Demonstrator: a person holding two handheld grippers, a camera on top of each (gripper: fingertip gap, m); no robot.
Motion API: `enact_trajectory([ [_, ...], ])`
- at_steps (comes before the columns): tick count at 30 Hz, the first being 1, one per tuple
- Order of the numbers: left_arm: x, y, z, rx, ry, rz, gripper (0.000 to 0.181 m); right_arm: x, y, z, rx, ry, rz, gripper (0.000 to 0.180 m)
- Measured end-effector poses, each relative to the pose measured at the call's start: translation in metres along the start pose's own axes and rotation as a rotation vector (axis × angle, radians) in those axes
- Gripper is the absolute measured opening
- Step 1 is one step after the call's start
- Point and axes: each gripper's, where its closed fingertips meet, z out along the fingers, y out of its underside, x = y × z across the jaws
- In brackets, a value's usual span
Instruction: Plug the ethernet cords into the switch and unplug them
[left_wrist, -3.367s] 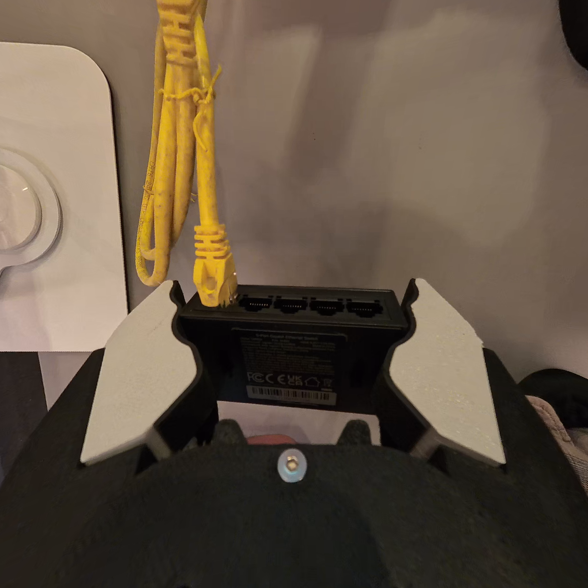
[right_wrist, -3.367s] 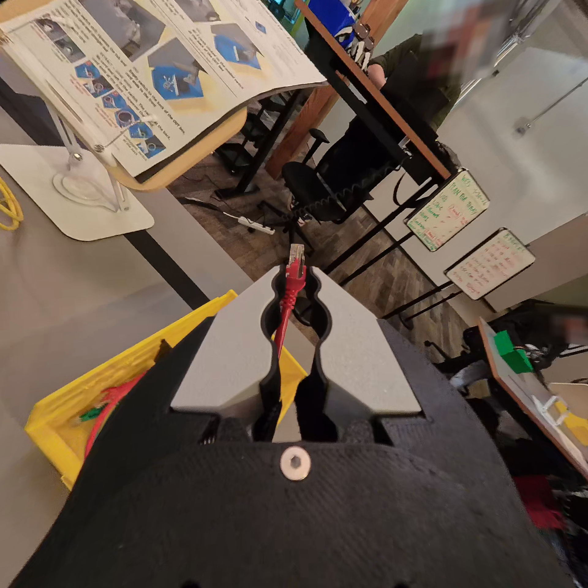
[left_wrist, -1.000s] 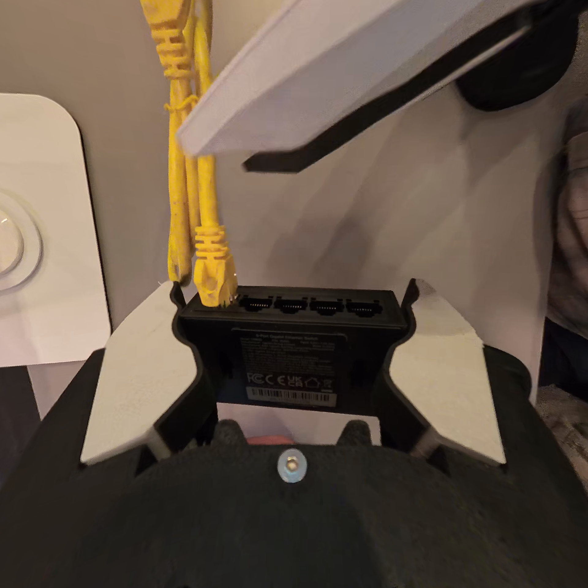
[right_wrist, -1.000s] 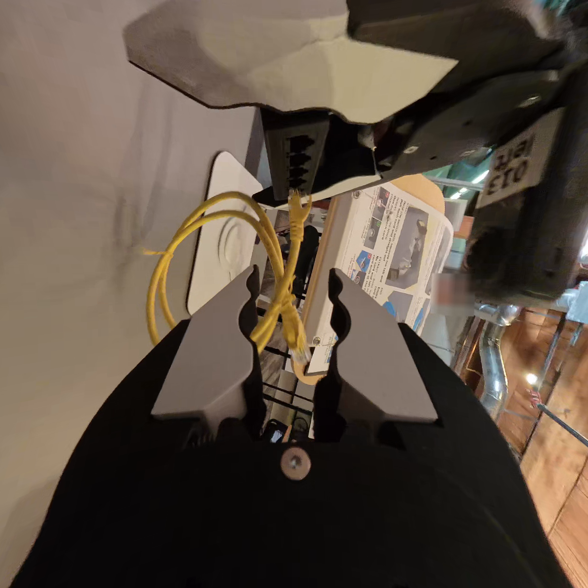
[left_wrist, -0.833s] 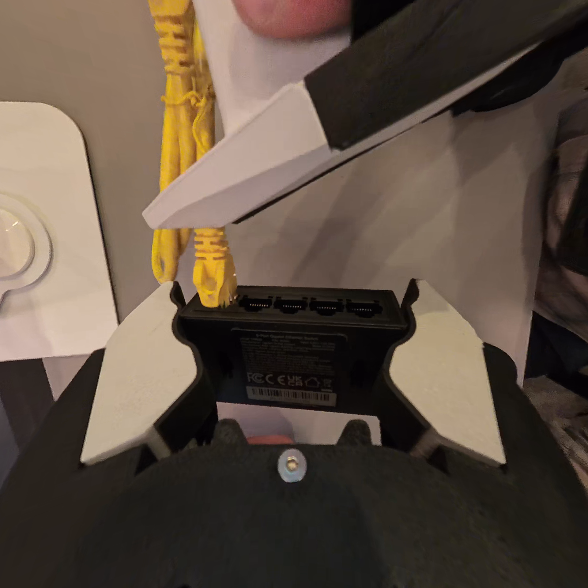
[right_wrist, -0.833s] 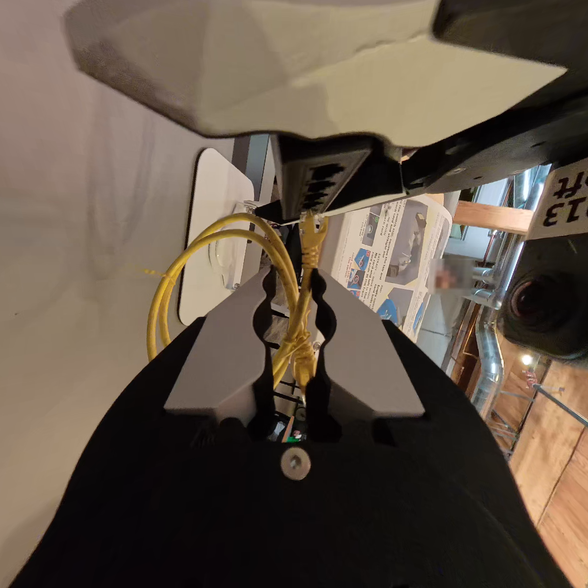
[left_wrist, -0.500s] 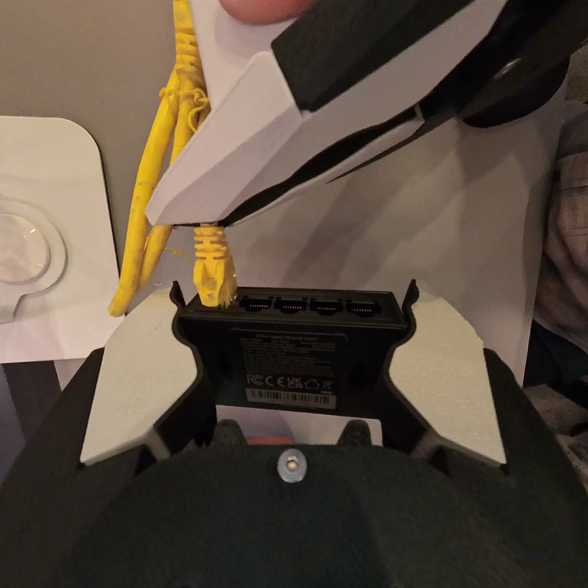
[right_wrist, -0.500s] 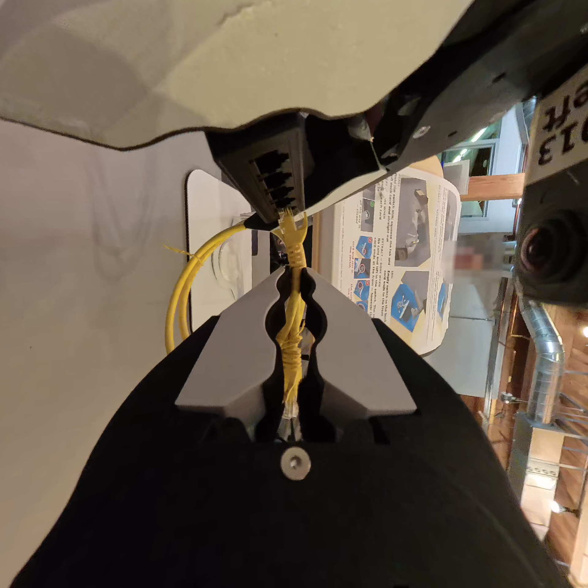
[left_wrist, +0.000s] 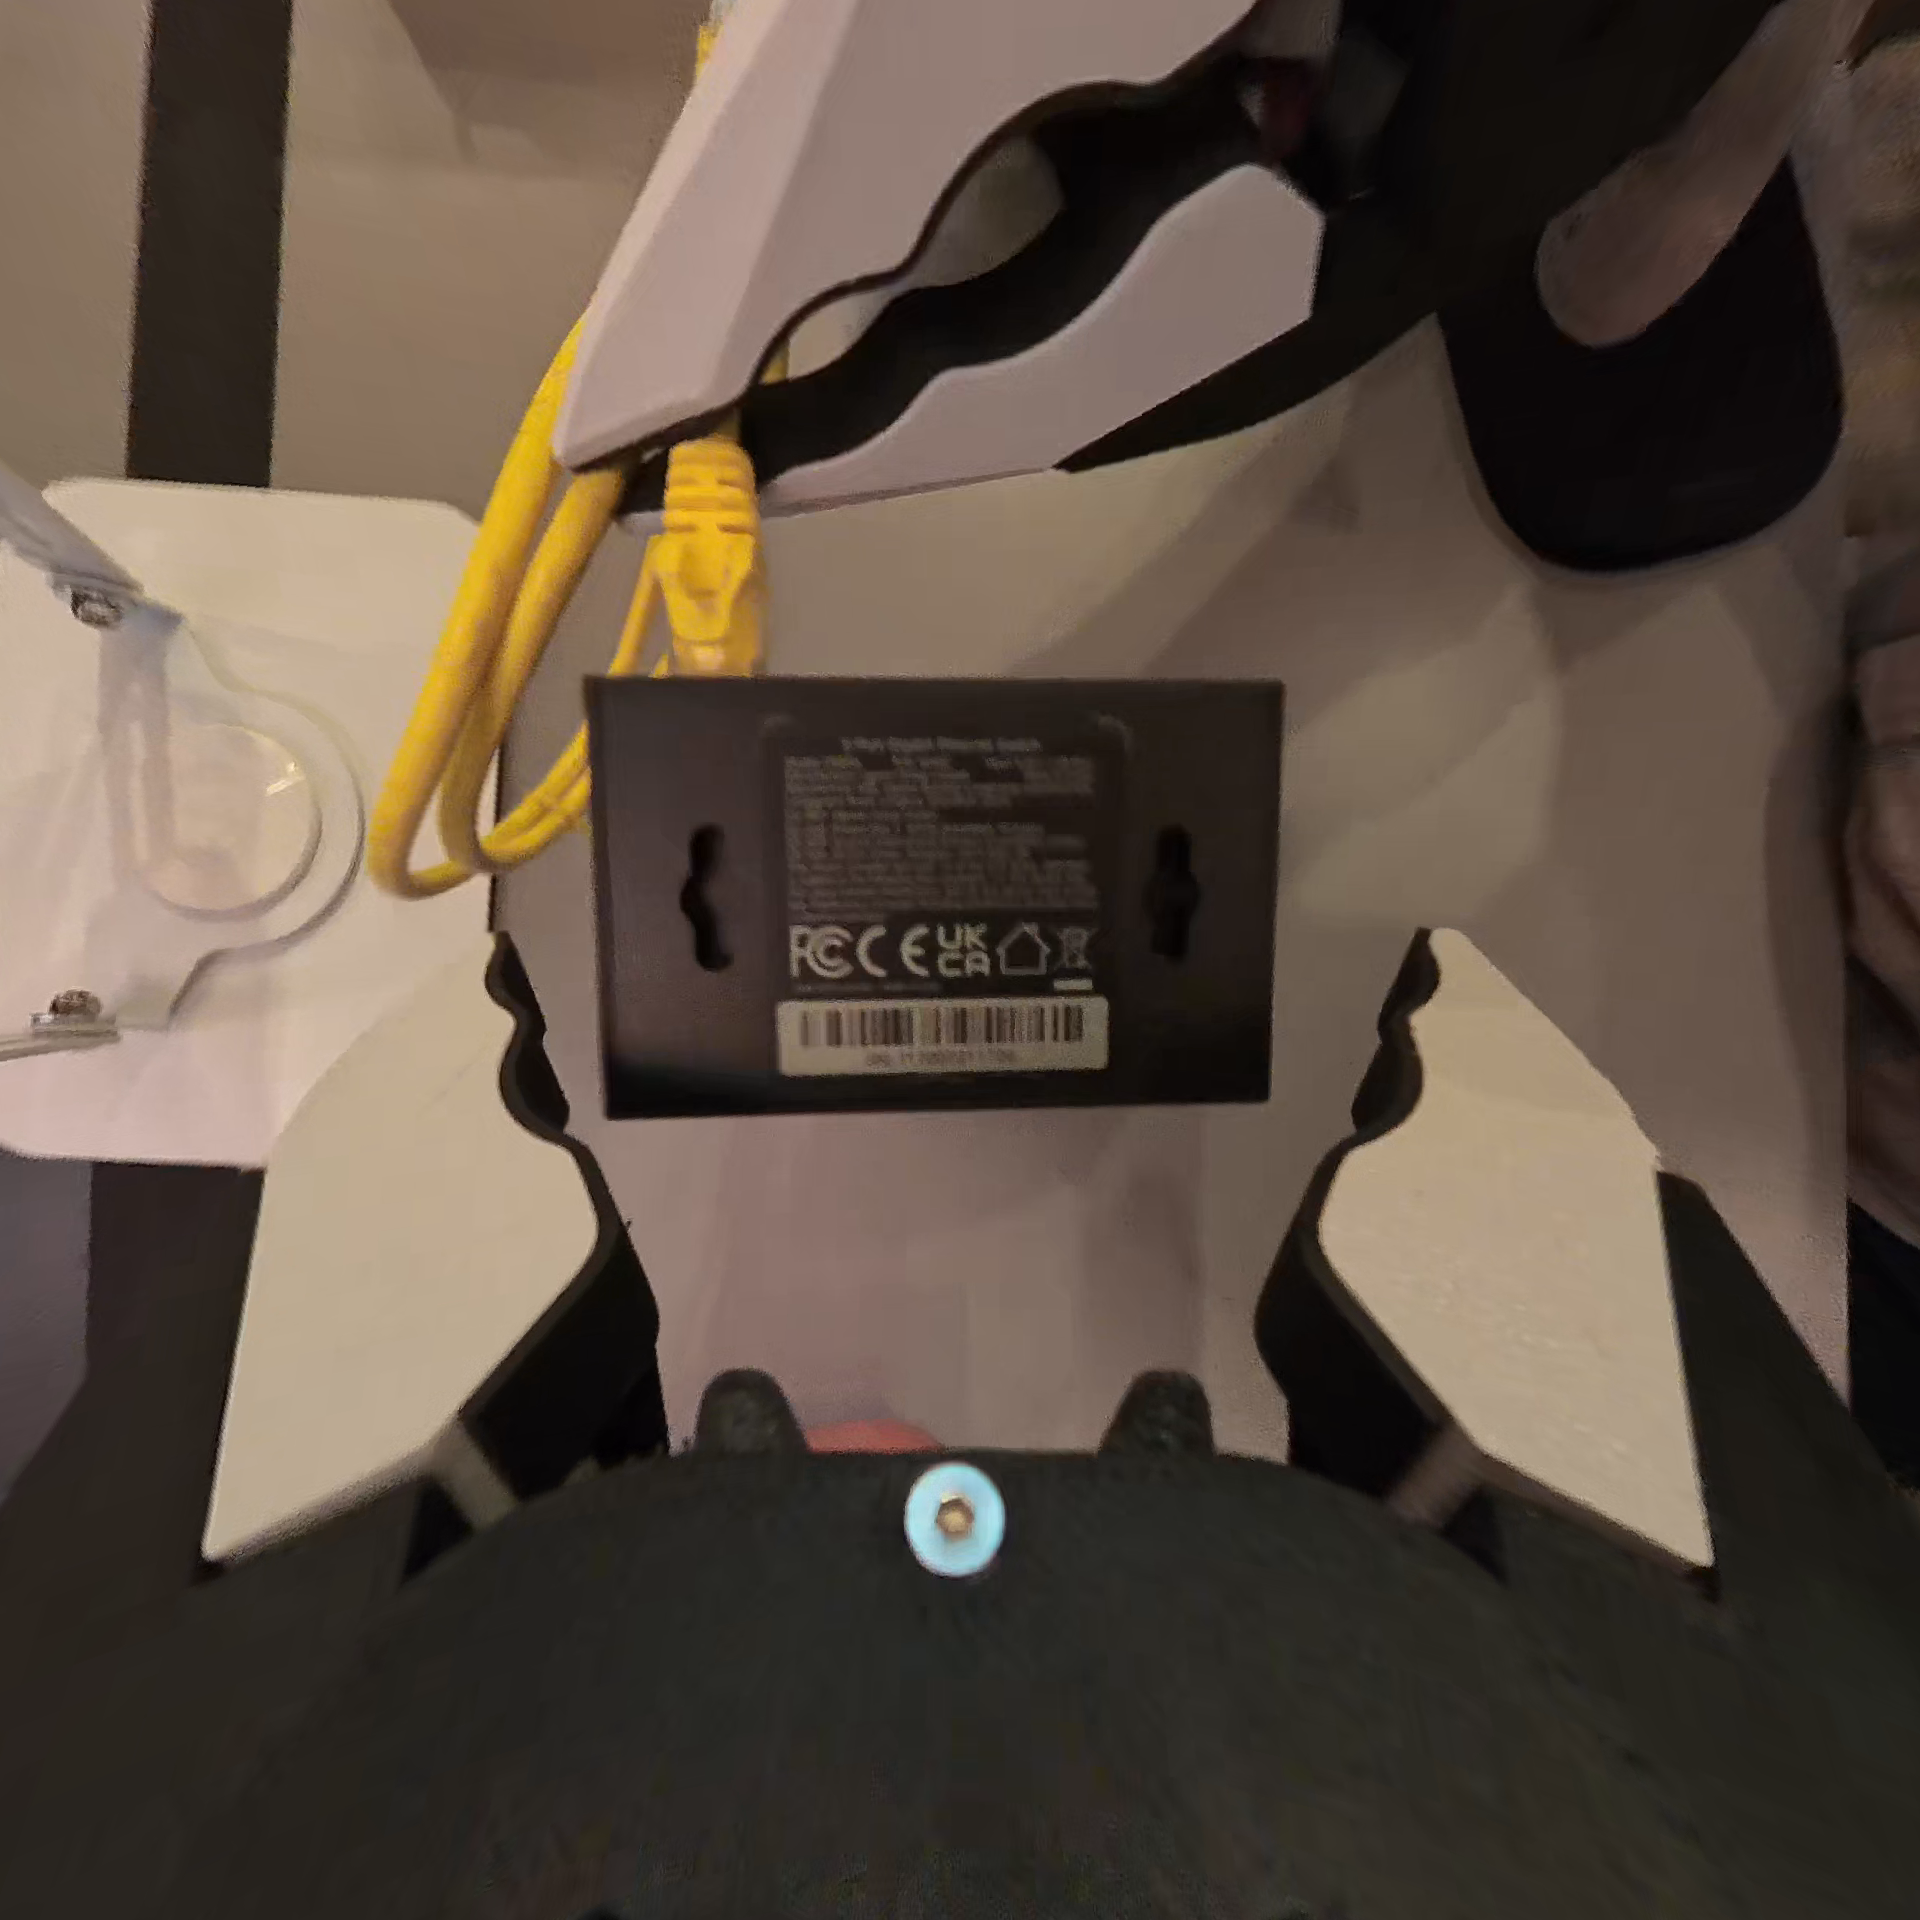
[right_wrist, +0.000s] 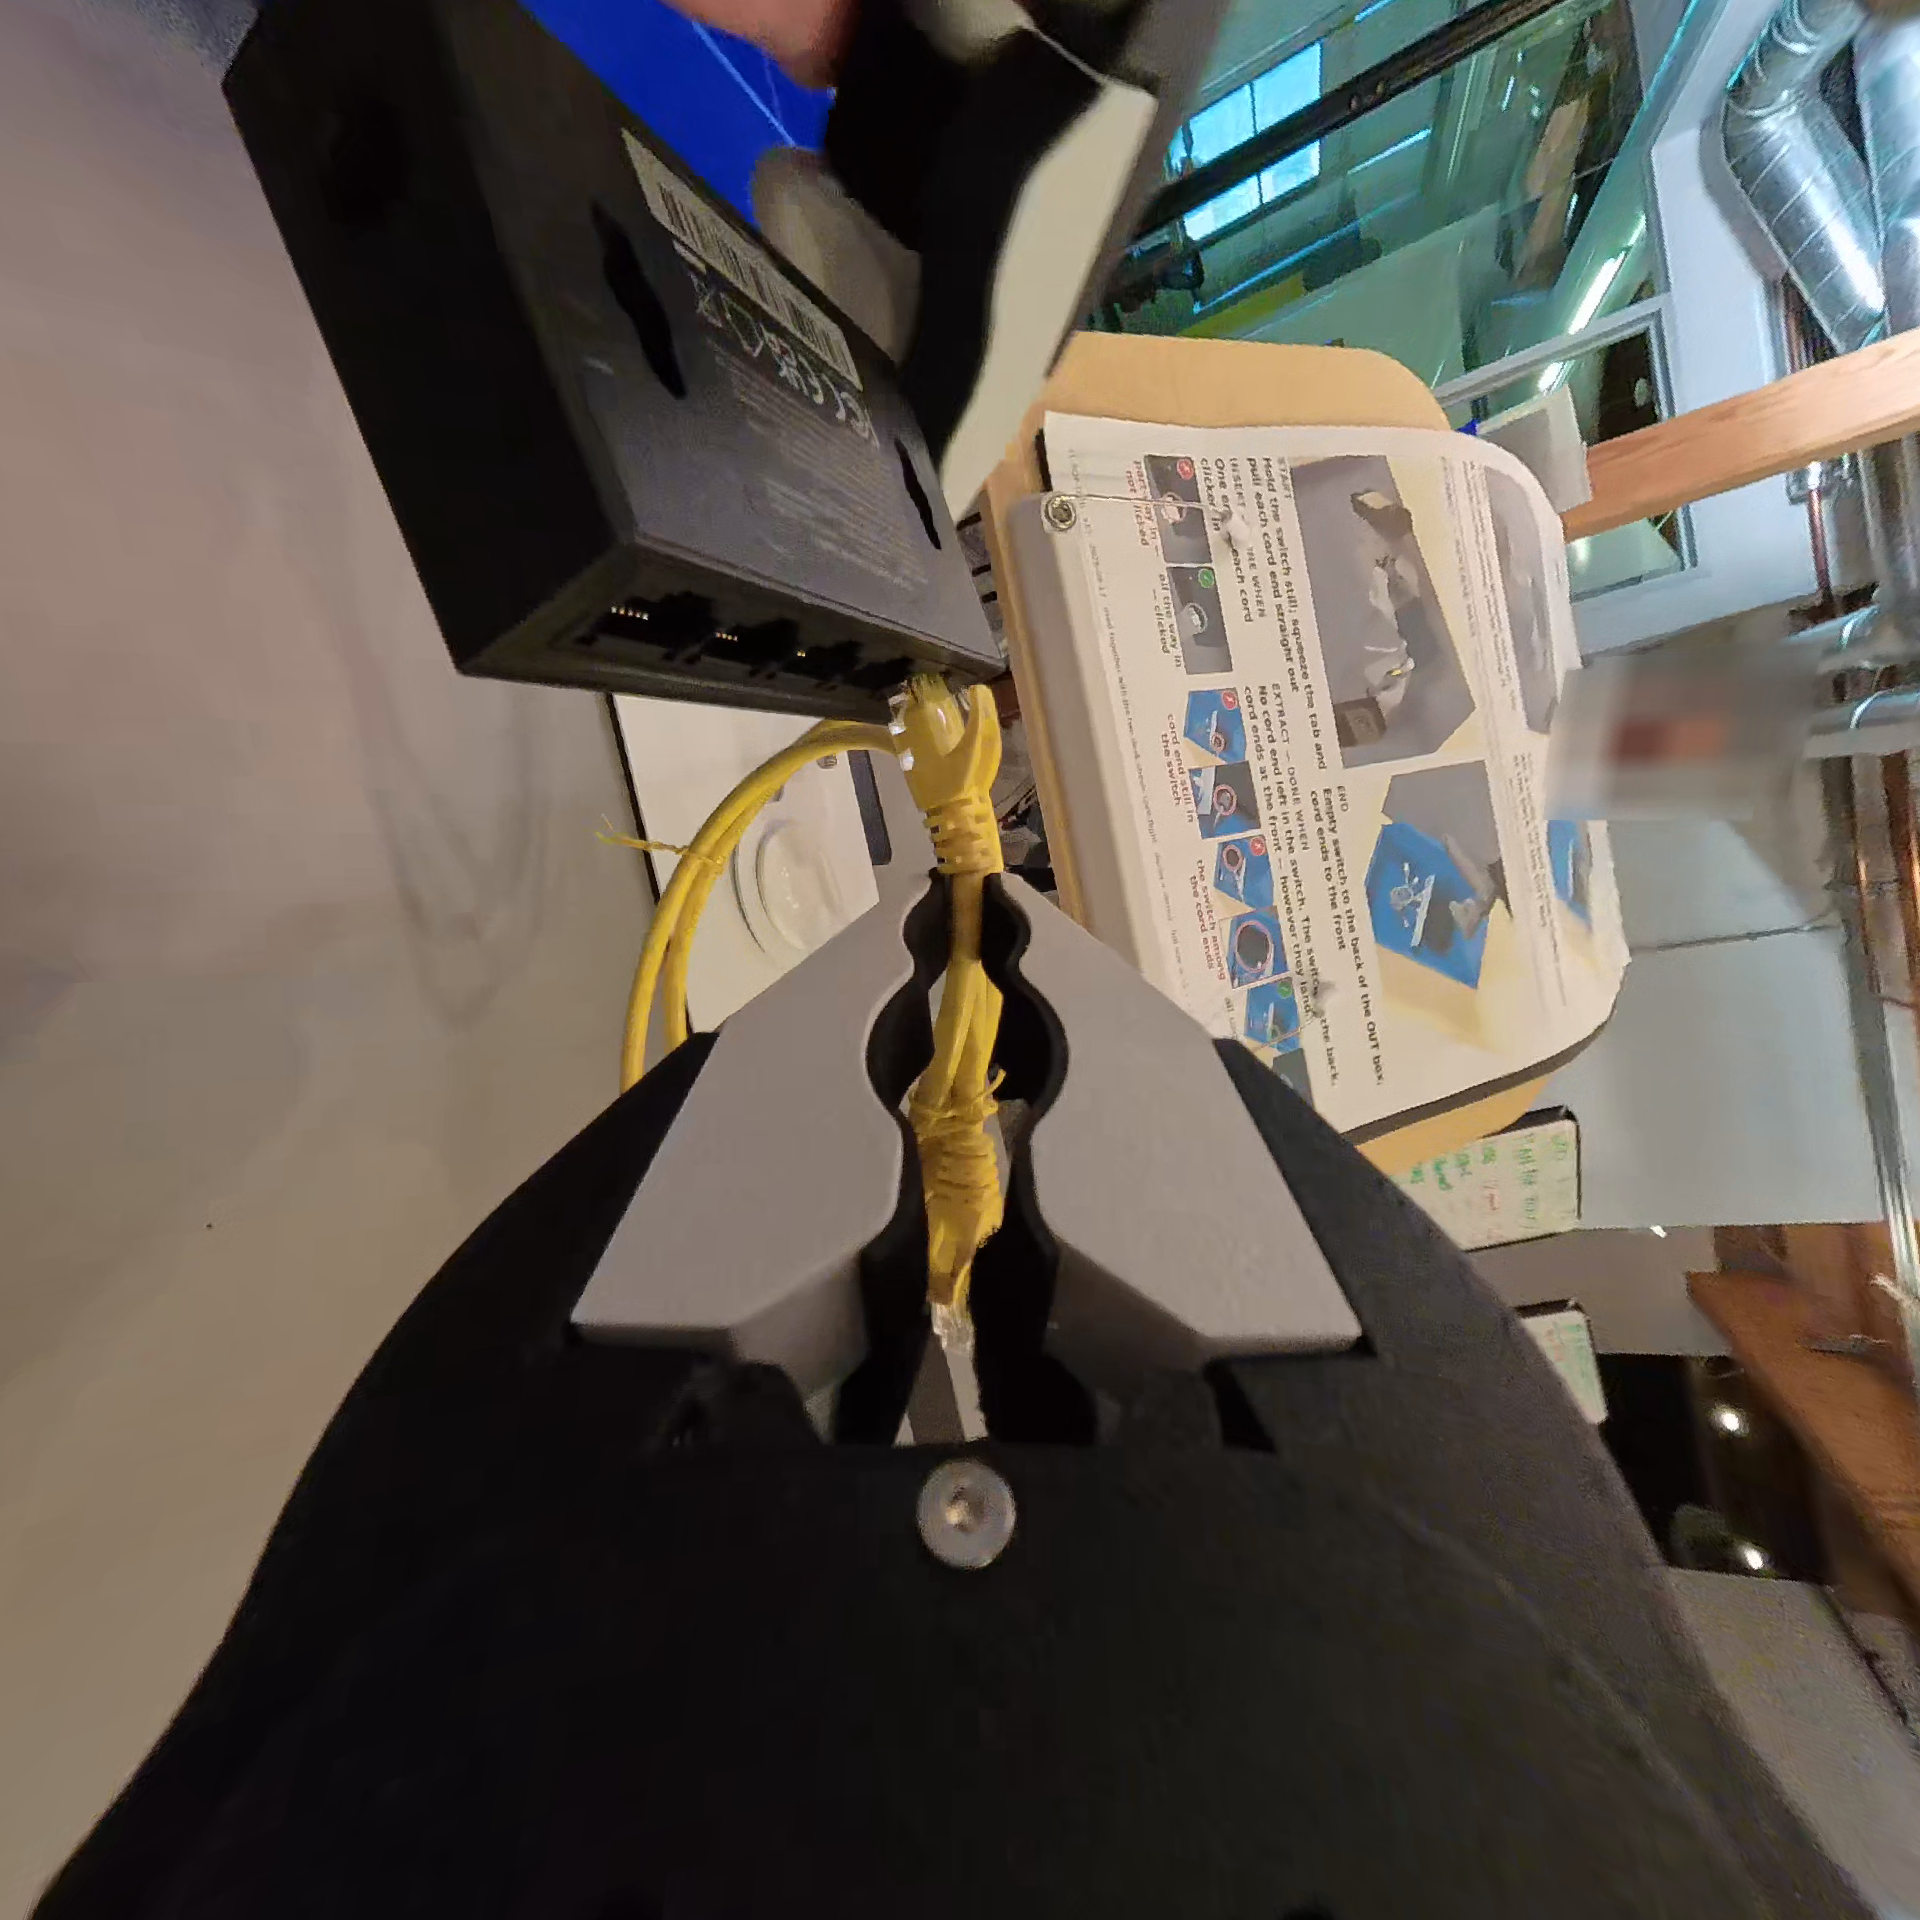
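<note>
- The grey table (left_wrist: 1455, 727) fills the background of the left wrist view; a white stand base (left_wrist: 208, 831) with a clear disc lies on it at the left.
- In the right wrist view, an instruction sheet (right_wrist: 1351, 748) on a tilted board stands beyond the switch.
- The left gripper (left_wrist: 956, 997) has its jaws spread wide apart. Its two white fingers (left_wrist: 416, 1247) stand clear of the switch on either side, touching nothing.
- The right gripper (right_wrist: 961, 914) is clamped on the yellow ethernet cord, its grey fingers (right_wrist: 769, 1122) pressed against the bundled strands. In the left wrist view it reaches in from the top, at (left_wrist: 717, 457).
- The black switch (left_wrist: 935, 894) lies with its labelled underside up, just ahead of the left fingertips; in the right wrist view its row of ports faces the right gripper.
- The yellow ethernet cord (right_wrist: 961, 997) runs through the right gripper, with a loop hanging off to one side of the switch.
- One yellow plug (left_wrist: 712, 592) sits at the end port of the switch; whether it is fully seated cannot be told.
- The cord's other plug (right_wrist: 956, 1236) lies back between the right fingers, near the gripper's body.
</note>
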Motion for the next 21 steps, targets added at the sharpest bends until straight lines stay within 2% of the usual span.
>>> enact_trajectory([
  [1,0.002,-0.003,0.002,0.047,-0.001,0.001,0.146,0.001,0.002,0.000,-0.002,0.000,0.015,0.003],
  [5,-0.004,-0.017,0.007,0.217,-0.046,-0.013,0.127,0.000,0.003,0.000,0.005,-0.012,0.048,0.003],
  [8,-0.003,-0.030,0.003,0.342,-0.032,-0.032,0.126,-0.002,0.005,0.001,0.013,-0.028,0.079,0.003],
  [12,-0.002,-0.037,-0.005,0.425,-0.007,-0.034,0.125,-0.001,0.001,-0.001,0.061,-0.021,0.091,0.004],
  [14,-0.003,-0.039,-0.007,0.455,0.012,-0.049,0.125,0.003,-0.001,-0.001,0.074,-0.011,0.094,0.015],
  [16,-0.004,-0.040,-0.007,0.467,0.033,-0.079,0.124,0.006,-0.002,-0.001,0.075,0.010,0.094,0.044],
  [17,-0.005,-0.041,-0.008,0.480,0.028,-0.089,0.124,0.008,-0.003,-0.002,0.078,0.024,0.097,0.051],
  [21,-0.002,-0.050,-0.010,0.536,0.063,-0.149,0.124,-0.004,-0.019,-0.015,0.135,0.020,0.046,0.059],
])
